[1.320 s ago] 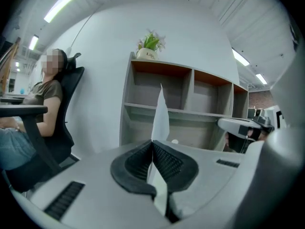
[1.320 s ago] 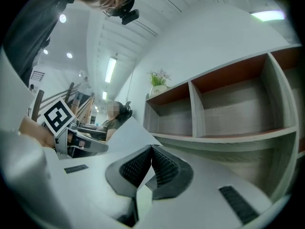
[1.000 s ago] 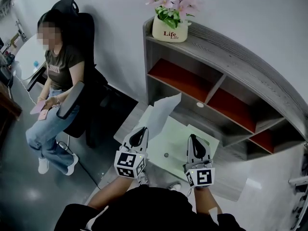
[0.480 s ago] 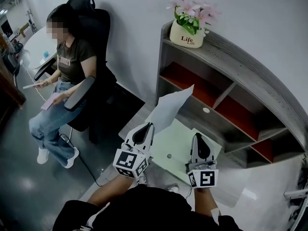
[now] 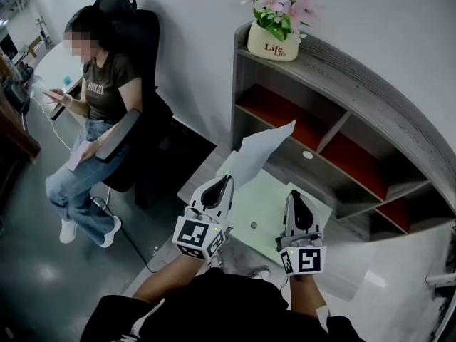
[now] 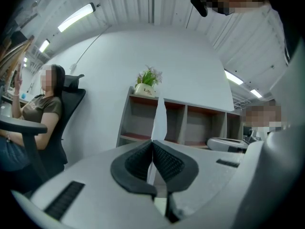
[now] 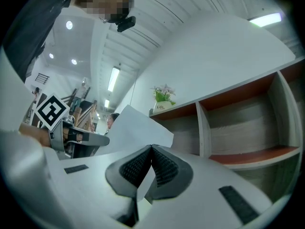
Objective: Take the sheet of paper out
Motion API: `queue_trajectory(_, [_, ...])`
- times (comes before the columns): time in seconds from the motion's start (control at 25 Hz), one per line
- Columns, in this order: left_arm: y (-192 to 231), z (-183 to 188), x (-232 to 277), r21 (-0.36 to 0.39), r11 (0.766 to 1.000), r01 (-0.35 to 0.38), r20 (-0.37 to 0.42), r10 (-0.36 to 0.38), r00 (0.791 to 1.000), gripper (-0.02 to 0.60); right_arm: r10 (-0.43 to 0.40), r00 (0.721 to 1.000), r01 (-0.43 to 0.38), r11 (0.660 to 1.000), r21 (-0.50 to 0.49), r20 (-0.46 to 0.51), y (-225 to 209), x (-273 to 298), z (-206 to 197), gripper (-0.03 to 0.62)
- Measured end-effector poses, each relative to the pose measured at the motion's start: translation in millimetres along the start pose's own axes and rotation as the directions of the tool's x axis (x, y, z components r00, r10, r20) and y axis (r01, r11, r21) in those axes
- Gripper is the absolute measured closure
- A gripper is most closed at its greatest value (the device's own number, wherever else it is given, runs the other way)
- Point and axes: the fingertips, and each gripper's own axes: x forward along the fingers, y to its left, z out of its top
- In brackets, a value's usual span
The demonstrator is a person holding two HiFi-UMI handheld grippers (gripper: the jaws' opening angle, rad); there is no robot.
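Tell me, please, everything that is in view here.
sheet of paper: one, white, standing up at centre
folder: one, pale green, flat beneath the sheet
shelf unit: one, grey with red boards, against the wall
flower pot: one, white, pink flowers, on the shelf unit's top
office chair: one, black, far left
seated person: one, dark top, blue jeans, in the chair
left gripper: one, pale grey, fingers shut on the paper
right gripper: one, pale grey, fingers shut on the folder
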Motion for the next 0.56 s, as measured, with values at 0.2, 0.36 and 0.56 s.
queue_trajectory(0.2, [-3,-7,3,-0.008,1.000,0.002,-0.018,-0.002,1.000,0.574,-0.015,1.000,0.015,1.000,0.000,-0.008,-4,-3,-4,0.572])
queue_trajectory(0.36, [-5,-8,6,-0.011,1.000,0.006,-0.019,-0.006,1.000,0.574,-0.006,1.000,0.006,1.000,-0.001,-0.004,-6,-3,-4,0.572])
queue_trajectory(0.56, [-8,-12,9,-0.013,1.000,0.005,-0.023,-0.006,1.000,0.574,-0.013,1.000,0.013,1.000,-0.004,-0.028,-10,-5,-10,0.572])
